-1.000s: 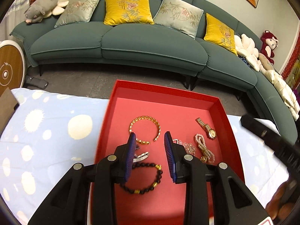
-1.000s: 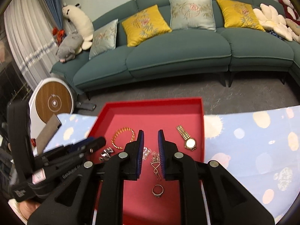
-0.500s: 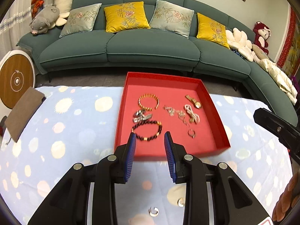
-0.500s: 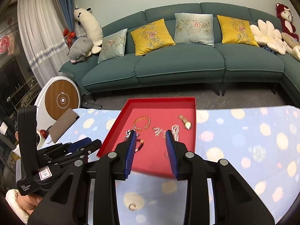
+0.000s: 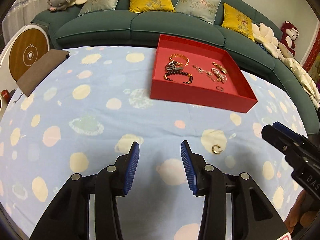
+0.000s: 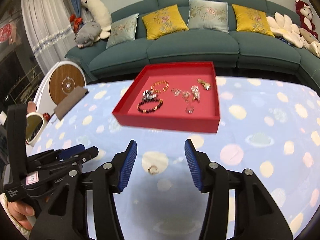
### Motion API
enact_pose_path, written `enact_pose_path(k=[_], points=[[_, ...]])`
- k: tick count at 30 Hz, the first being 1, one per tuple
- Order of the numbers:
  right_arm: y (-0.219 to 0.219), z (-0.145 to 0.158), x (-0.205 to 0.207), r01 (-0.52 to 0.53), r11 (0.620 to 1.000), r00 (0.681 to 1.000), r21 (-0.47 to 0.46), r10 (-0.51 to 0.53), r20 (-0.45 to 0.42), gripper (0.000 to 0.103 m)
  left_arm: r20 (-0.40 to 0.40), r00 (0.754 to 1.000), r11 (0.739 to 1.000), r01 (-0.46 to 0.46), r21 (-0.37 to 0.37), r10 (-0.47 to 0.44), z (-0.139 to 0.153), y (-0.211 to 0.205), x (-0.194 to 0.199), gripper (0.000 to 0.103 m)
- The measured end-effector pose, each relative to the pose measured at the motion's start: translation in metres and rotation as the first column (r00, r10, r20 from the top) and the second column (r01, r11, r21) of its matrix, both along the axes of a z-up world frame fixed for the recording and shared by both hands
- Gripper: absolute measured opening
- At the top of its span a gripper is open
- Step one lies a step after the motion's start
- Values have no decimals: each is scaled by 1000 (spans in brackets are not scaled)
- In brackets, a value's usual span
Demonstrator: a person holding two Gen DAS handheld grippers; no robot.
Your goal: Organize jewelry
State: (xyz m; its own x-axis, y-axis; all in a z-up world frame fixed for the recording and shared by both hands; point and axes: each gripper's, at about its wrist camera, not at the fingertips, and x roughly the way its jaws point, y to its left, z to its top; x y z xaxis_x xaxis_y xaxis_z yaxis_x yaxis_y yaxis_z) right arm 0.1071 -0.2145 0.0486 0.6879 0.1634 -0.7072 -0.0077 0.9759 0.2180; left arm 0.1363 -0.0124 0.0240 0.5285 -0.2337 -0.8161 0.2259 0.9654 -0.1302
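The red tray (image 5: 202,97) sits at the far side of the table, on a blue cloth with pale dots (image 5: 84,108). Most of the jewelry is already lying in it: a gold bangle (image 5: 179,59), a black bead bracelet (image 5: 178,77), a gold watch (image 5: 219,68) and a ring (image 6: 189,109), each a bit apart (so they probably will not tangle). One small gold ear cuff (image 5: 216,149) is left out on the cloth, near the front edge, so I think it goes into the tray next.

The left gripper (image 5: 160,164) points down at the cloth, just to the left of the ear cuff. Its jaws have just been opening and nothing is between them. The right gripper (image 6: 161,164) tilts down too, and the ear cuff shows on the cloth between its blue pads (image 6: 128,166), not touched. Its jaws have just been opening as well, maybe getting ready to pinch the little piece.
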Motion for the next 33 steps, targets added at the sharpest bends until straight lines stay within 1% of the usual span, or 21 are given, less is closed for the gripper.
enact_pose_path(k=[2,5,9,12,21,28,33], points=[[12,-15,-2,-32,999,999,-33,31,-33,49,-8,1000,1000,8,21,-8,-9,3,-5,41],[30,-37,-3,-76,991,995,-106,69,-70,49,2,1000,998,8,59,-8,-18,7,-9,42],[39,-53,1,-97,985,992,-145,84,-91,49,-11,1000,998,21,66,-20,-27,12,-11,43],[40,-62,6,-94,983,992,-156,79,-101,49,-9,1000,996,25,80,-24,-31,12,-12,47],[40,-80,18,-101,982,987,-159,79,-138,49,-29,998,995,60,82,-57,-38,9,-12,48],[47,-91,22,-131,976,983,-173,106,-148,48,-41,998,995,59,75,-56,-42,15,-10,49],[45,-90,24,-129,975,985,-179,105,-136,39,-49,997,996,57,65,-54,-44,17,-8,49]])
